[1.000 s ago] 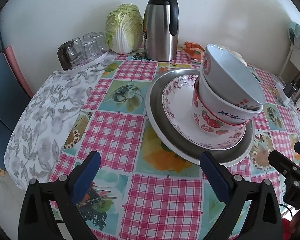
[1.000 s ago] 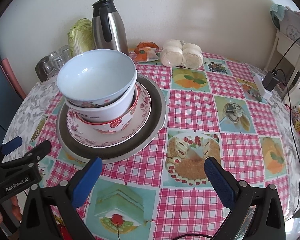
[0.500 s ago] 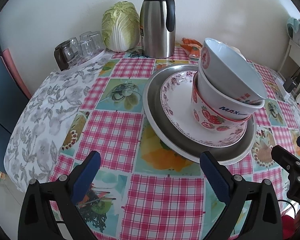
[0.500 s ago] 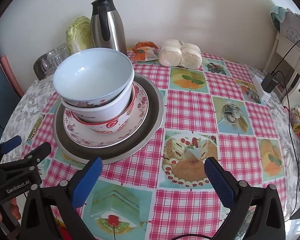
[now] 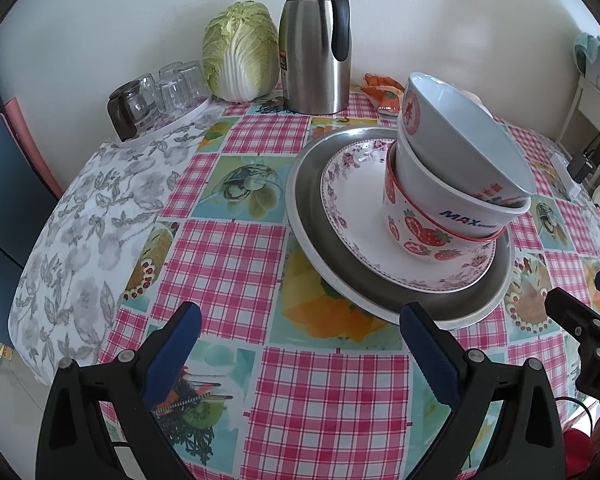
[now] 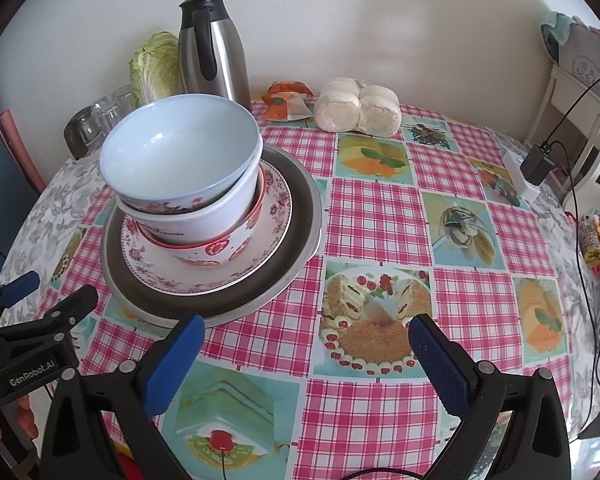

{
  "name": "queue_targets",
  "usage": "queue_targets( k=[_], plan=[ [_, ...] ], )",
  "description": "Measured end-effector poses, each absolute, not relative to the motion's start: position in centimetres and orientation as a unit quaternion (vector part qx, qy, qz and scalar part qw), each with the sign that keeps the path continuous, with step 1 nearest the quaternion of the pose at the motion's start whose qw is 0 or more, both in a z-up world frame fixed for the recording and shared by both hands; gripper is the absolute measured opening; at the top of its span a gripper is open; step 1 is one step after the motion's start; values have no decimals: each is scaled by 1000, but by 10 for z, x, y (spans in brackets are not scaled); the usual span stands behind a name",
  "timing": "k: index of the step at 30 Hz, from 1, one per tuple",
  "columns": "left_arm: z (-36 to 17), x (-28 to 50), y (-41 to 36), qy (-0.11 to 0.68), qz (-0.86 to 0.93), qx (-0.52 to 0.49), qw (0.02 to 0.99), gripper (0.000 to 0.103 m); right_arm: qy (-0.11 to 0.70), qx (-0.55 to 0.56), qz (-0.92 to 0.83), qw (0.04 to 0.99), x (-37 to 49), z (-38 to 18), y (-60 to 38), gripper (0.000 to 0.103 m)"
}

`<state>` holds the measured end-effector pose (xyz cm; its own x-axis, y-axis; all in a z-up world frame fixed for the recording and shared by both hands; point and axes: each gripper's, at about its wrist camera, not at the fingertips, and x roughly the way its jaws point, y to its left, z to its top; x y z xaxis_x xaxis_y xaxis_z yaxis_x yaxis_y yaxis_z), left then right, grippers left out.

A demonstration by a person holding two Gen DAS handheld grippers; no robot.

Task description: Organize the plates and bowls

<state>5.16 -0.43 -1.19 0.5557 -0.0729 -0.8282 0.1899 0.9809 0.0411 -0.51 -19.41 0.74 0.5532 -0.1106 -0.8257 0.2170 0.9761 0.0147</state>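
I see the glasses (image 5: 160, 92) far left, then the cabbage (image 5: 240, 52) and the steel jug (image 5: 316, 40) at the back. My left gripper (image 5: 296, 344) hangs wide open, empty, over the tablecloth (image 5: 220, 264). Stack sits centre-table: metal tray (image 6: 296, 216), floral plate (image 6: 276, 216), strawberry bowl (image 5: 420, 236), white bowl (image 5: 428, 184), pale bowl (image 6: 180, 152) tilted on top. Right gripper (image 6: 304, 350) is wide too, holding nothing, near the tray's rim. Buns (image 6: 358, 106) back right.
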Motion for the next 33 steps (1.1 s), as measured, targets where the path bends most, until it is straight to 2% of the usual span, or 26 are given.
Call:
queue_targets(
  k=[33],
  plan=[
    [-12, 48, -3, 461, -87, 59, 881, 99, 468, 60, -99, 876, -6, 4, -199, 103]
  ],
)
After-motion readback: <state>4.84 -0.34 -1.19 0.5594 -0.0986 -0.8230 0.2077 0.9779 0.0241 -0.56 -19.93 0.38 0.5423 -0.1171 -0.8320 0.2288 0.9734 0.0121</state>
